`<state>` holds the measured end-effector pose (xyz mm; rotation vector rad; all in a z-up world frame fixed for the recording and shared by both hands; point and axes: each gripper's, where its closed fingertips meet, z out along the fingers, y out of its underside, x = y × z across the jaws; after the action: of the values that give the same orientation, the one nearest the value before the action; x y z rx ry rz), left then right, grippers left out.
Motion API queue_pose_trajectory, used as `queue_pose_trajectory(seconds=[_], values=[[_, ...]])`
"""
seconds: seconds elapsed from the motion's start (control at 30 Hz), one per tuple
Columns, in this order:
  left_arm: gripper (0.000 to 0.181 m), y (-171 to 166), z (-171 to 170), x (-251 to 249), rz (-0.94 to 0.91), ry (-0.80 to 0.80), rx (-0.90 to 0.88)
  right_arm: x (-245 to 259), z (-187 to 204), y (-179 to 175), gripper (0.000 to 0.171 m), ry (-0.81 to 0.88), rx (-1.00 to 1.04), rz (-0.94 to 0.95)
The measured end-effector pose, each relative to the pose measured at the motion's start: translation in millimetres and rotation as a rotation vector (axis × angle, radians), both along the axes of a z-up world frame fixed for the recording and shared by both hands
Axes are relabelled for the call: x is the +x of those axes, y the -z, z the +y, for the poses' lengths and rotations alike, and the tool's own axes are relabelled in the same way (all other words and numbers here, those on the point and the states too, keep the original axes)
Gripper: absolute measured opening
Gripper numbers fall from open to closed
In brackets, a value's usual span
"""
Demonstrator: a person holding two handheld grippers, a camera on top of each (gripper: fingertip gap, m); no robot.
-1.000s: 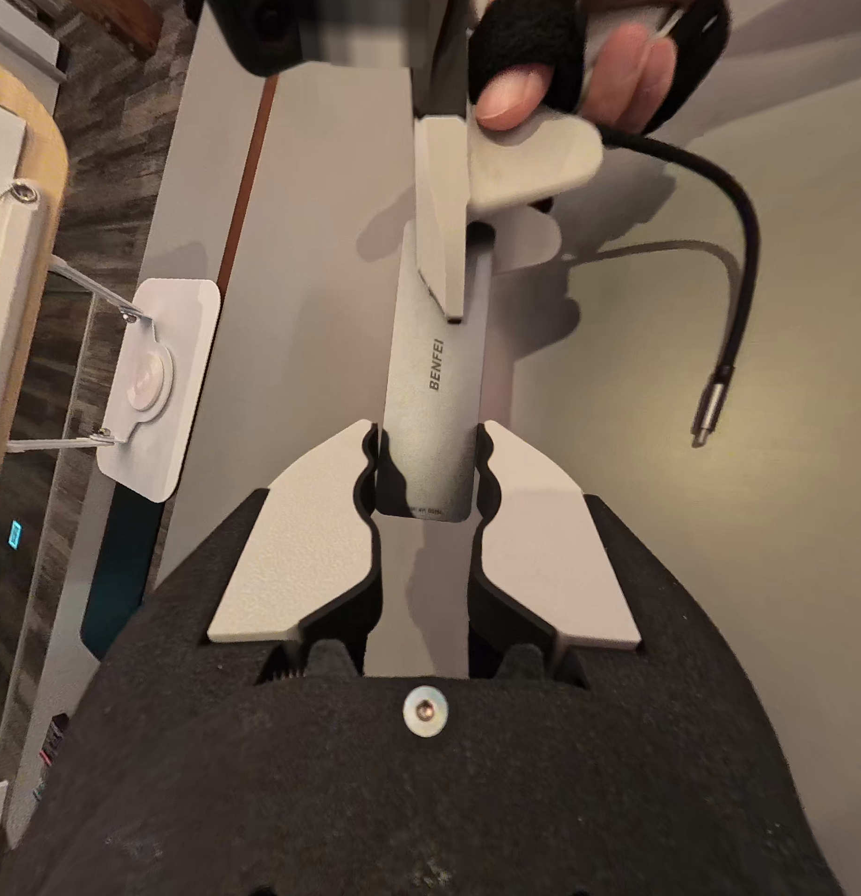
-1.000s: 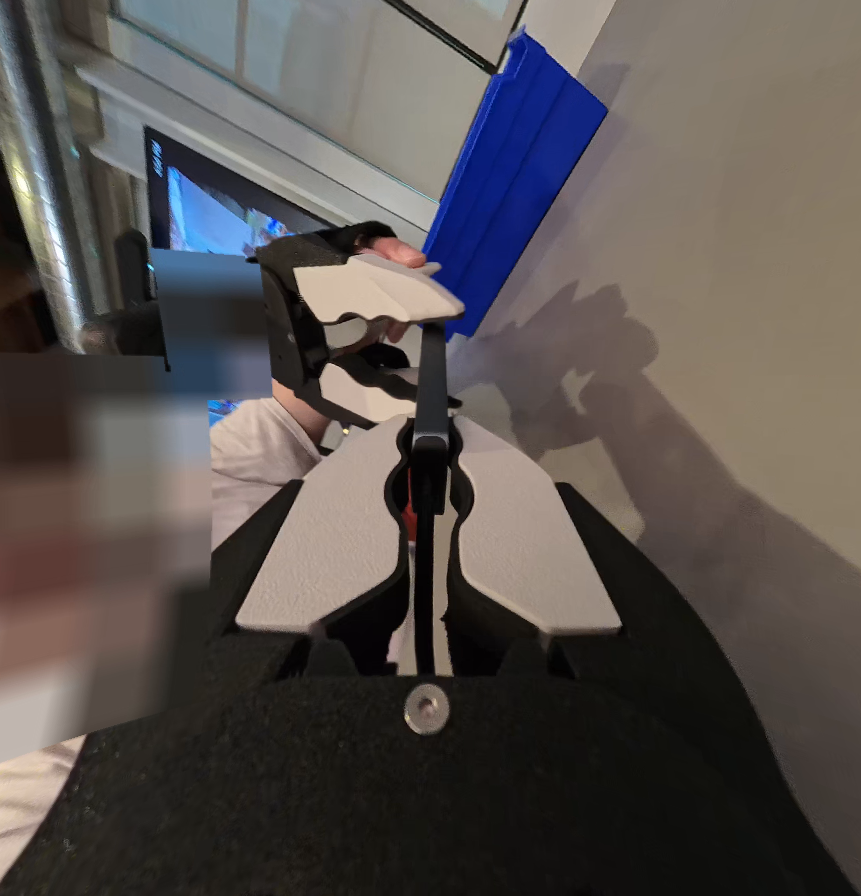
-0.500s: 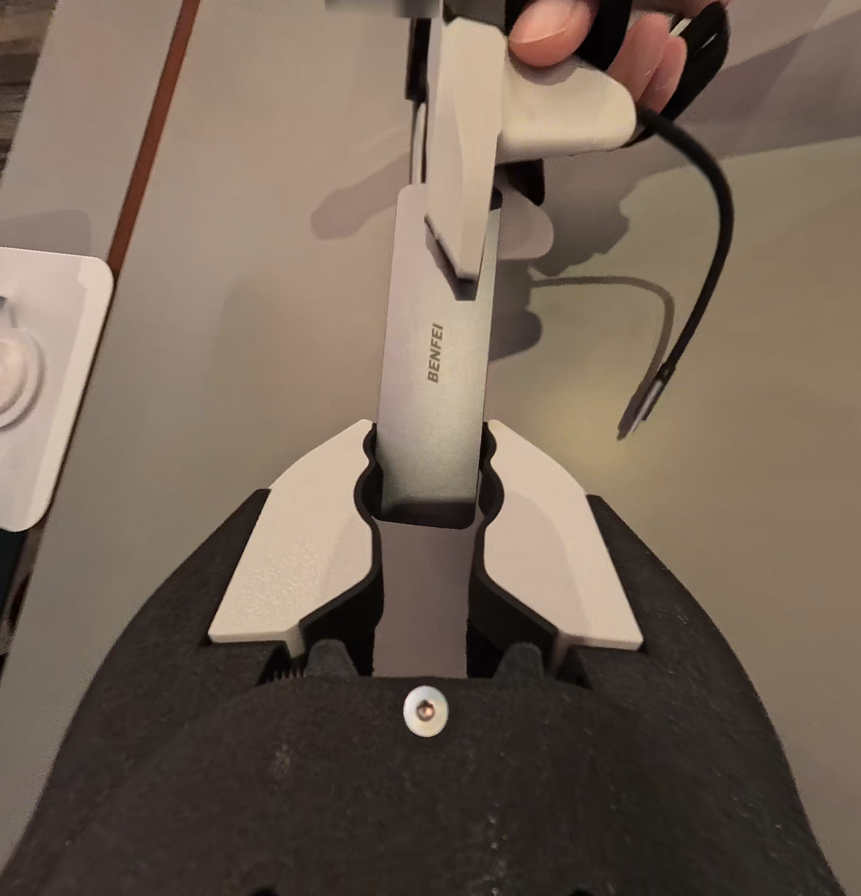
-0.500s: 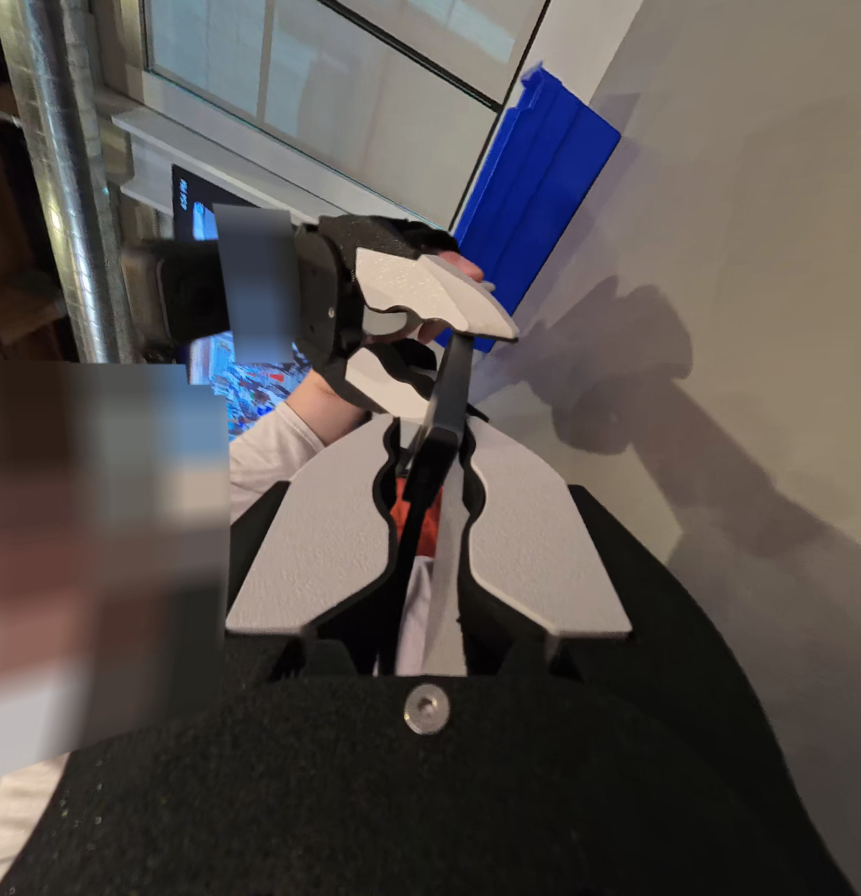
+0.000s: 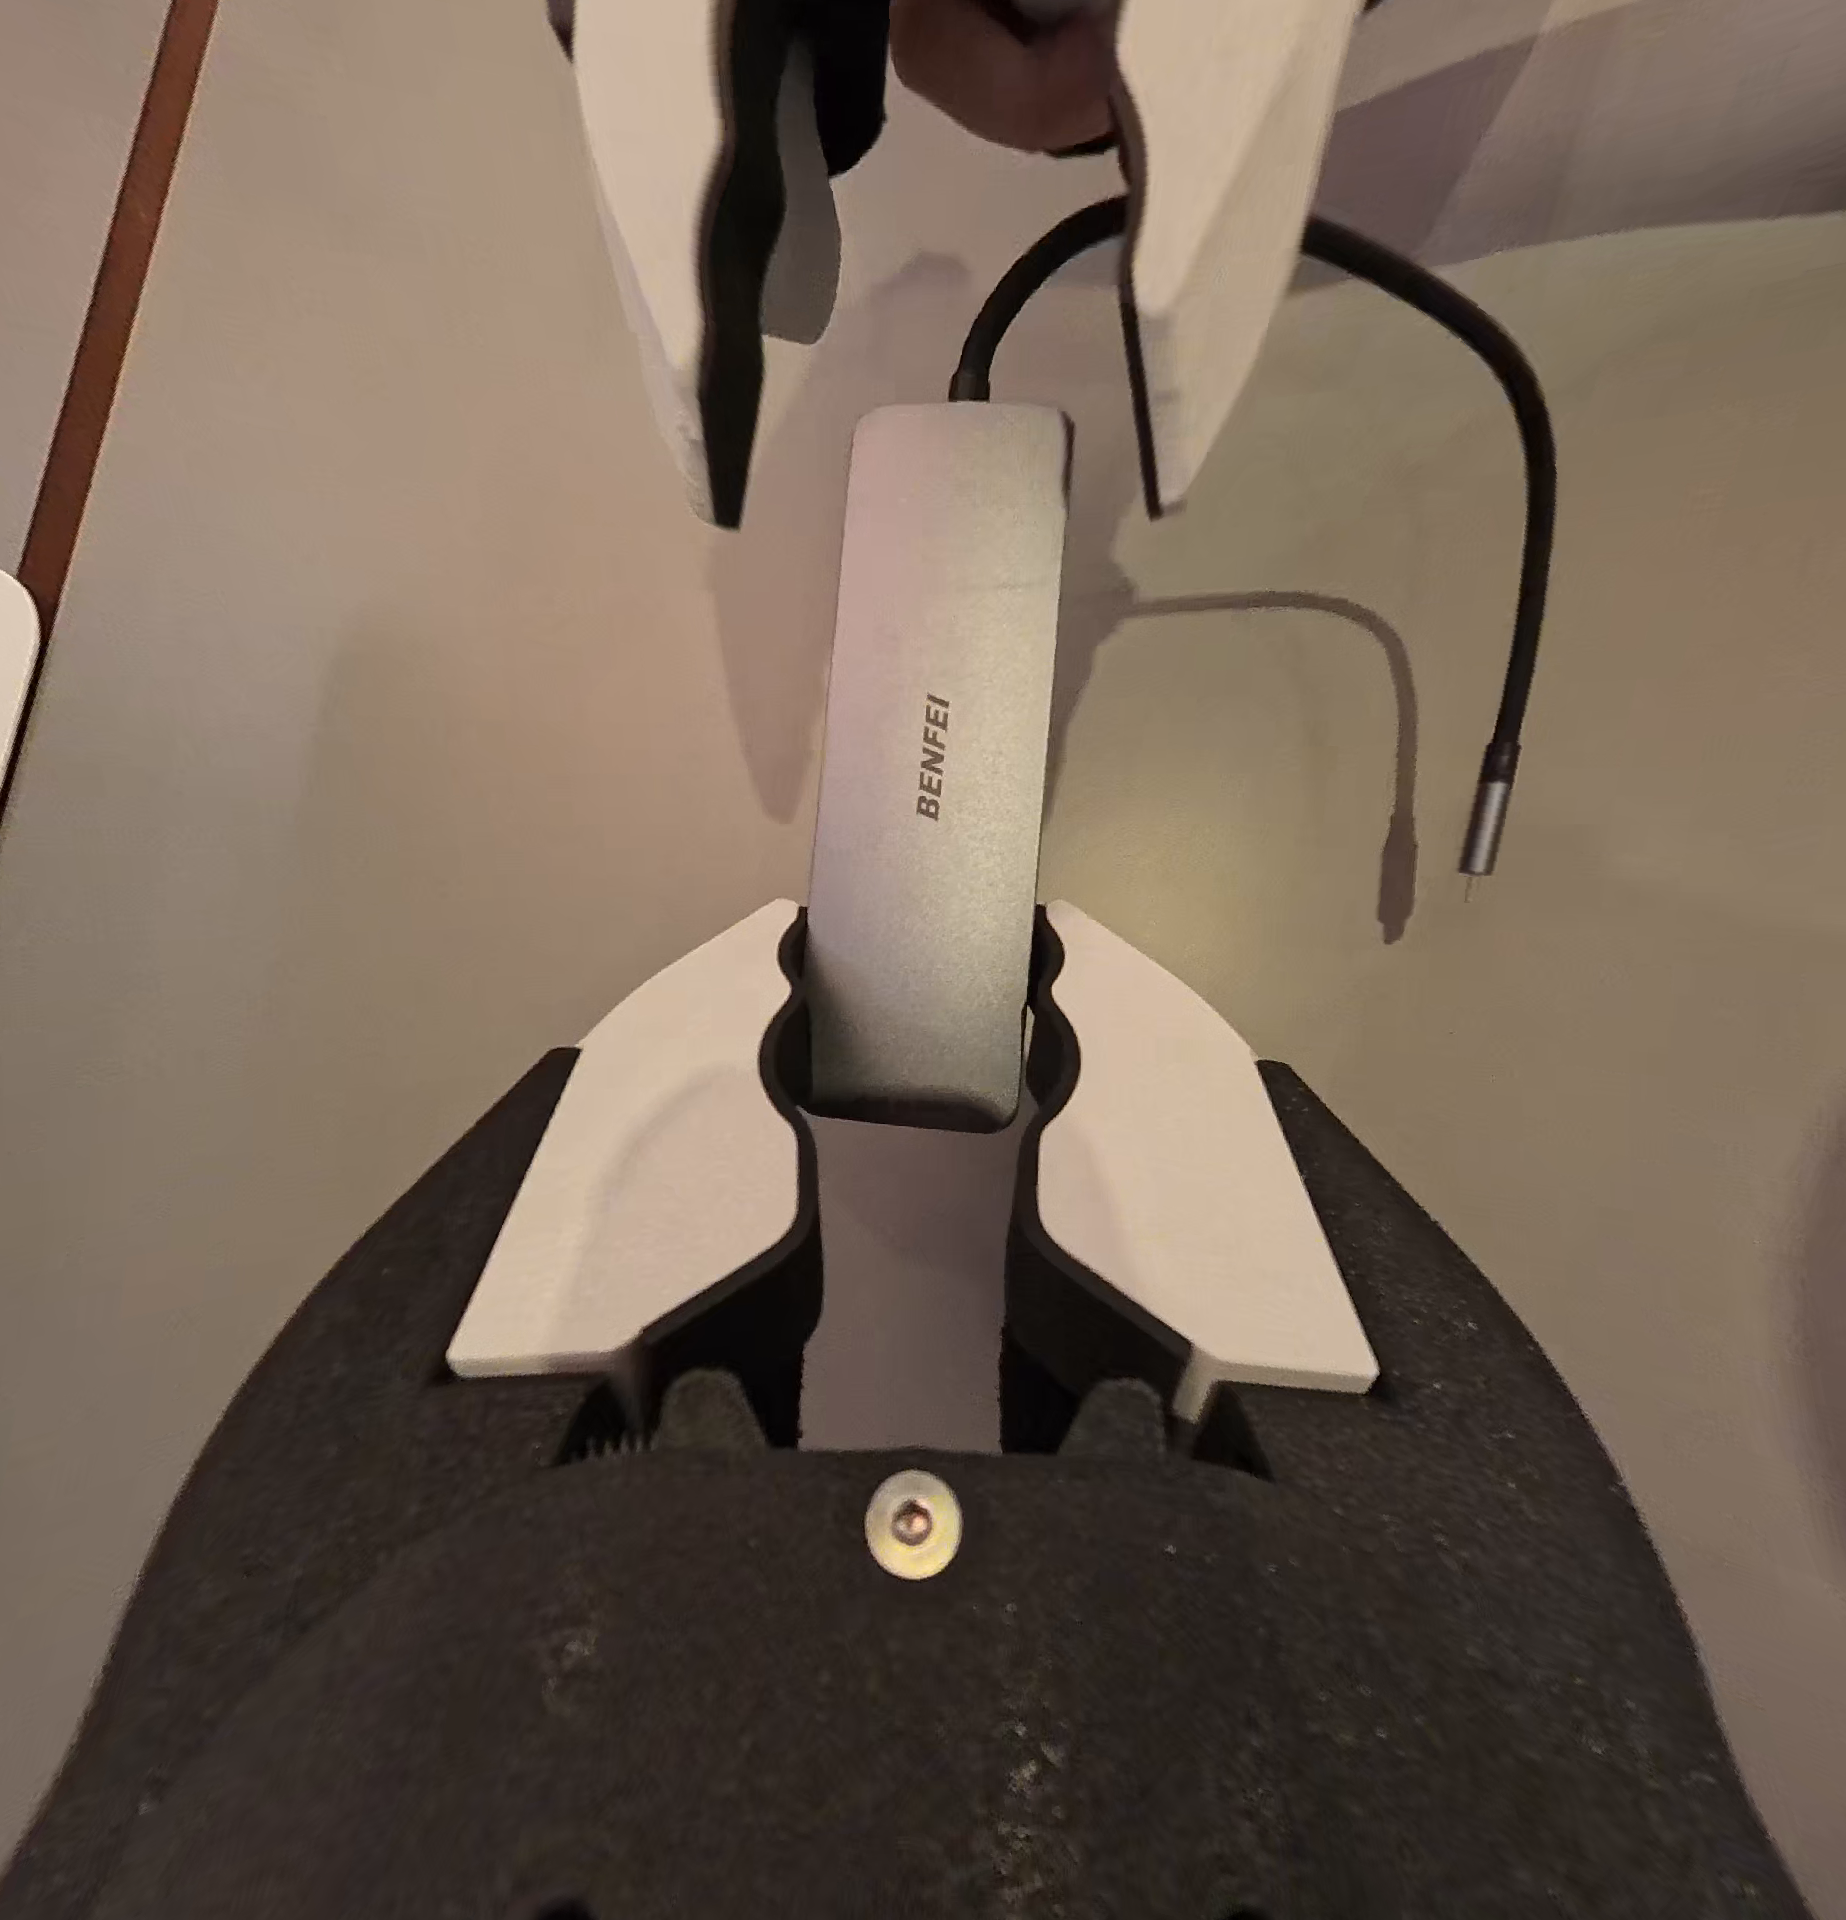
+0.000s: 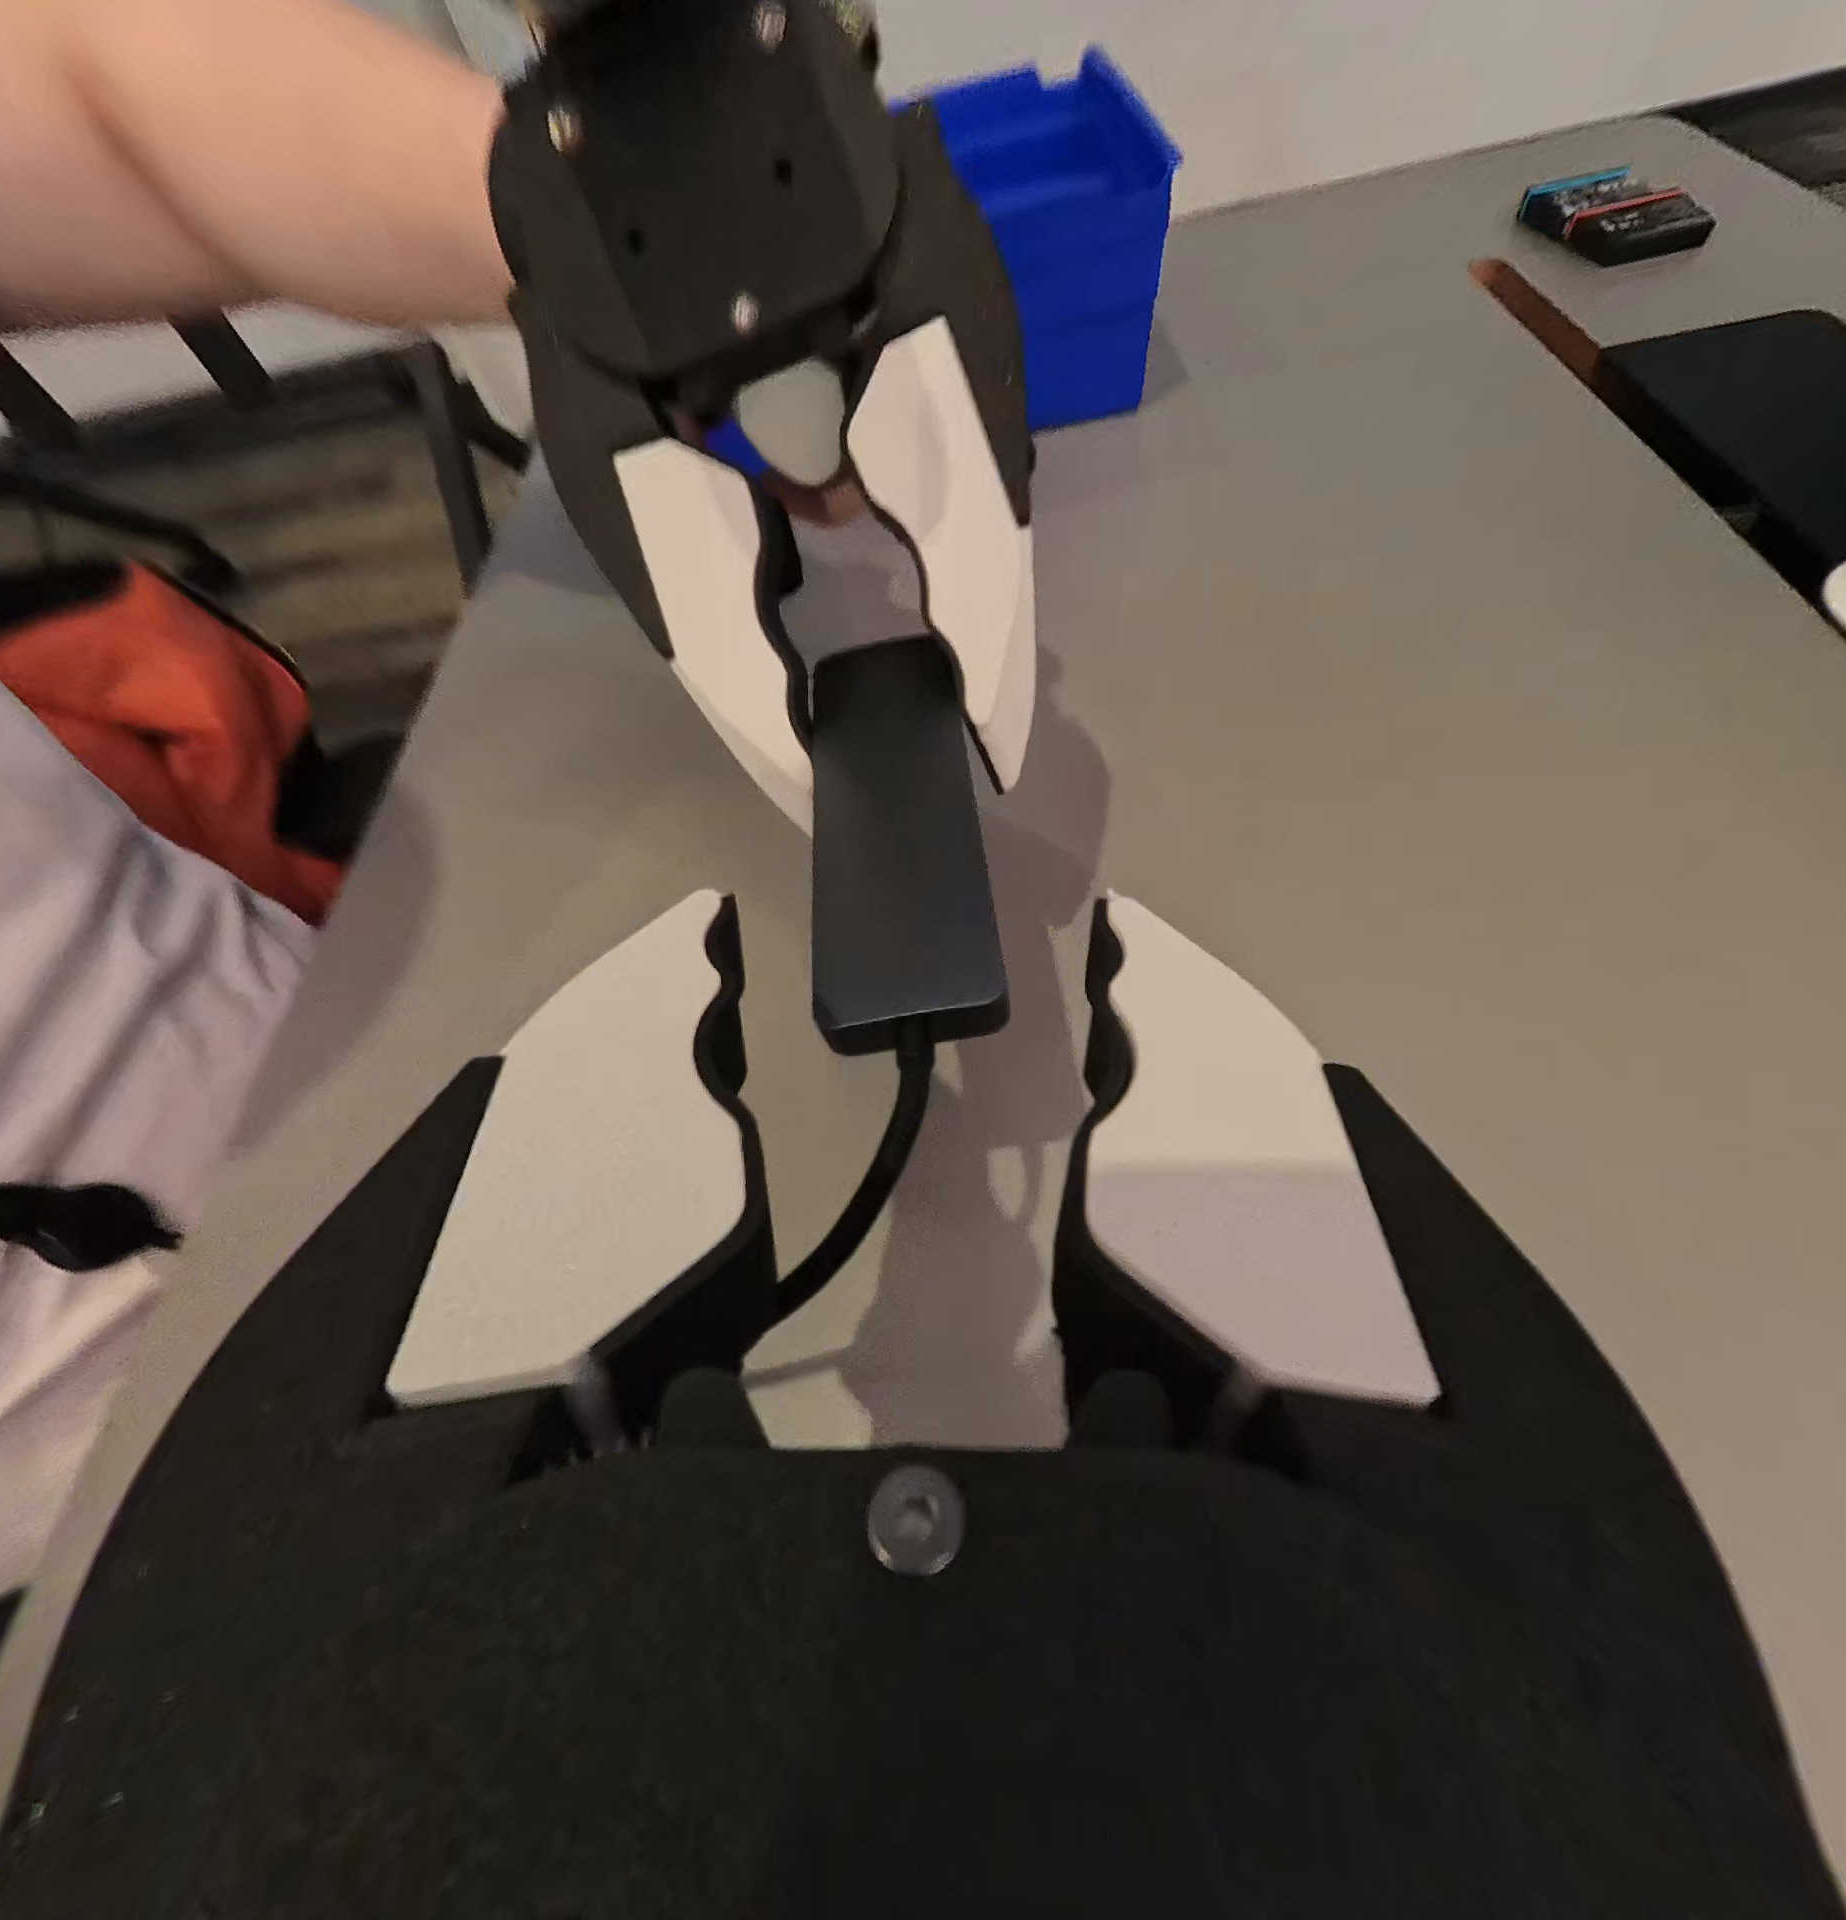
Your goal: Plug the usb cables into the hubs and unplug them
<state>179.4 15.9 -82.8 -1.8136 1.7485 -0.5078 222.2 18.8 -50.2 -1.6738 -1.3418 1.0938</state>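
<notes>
Two grippers meet at frame centre: the left gripper (image 5: 917,1023) clamps the slim grey hub (image 5: 940,769) by its near end above the table (image 5: 379,727), the right gripper (image 6: 914,1029) spread wide, empty. Rigid, light and probably slick, it grips best across its narrow edges; its cable (image 5: 1521,520) dangles limp, unplugged.

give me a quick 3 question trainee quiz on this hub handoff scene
1. True or false: the left tongs are shut on the grey hub.
2. The right tongs are: A) open around the hub's cable end B) shut on the cable C) out of view
3. Fill in: the cable's free plug hangs ____ of any port.

Key: 1 true; 2 A; 3 clear
</notes>
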Motion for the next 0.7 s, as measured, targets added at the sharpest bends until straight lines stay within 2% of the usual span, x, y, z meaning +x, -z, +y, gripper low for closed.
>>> queue_pose_trajectory(seconds=[0.13,0.27,0.4,0.7], values=[[0.039,2.3,-2.6,2.2,0.001,-0.003,-0.034,-1.0,-3.1,7.0,0.056,-0.002,0.131,-0.129],[0.039,-1.6,-3.2,7.2,-0.012,0.009,-0.025,0.2,-4.9,16.3,0.055,-0.022,0.134,-0.230],[0.039,-6.3,-4.0,11.4,-0.016,0.016,-0.013,-1.6,-6.6,13.6,0.044,-0.036,0.081,-0.208],[0.039,-9.4,-4.2,13.0,-0.027,0.019,-0.016,-4.9,-8.1,15.2,0.042,-0.019,0.113,-0.206]])
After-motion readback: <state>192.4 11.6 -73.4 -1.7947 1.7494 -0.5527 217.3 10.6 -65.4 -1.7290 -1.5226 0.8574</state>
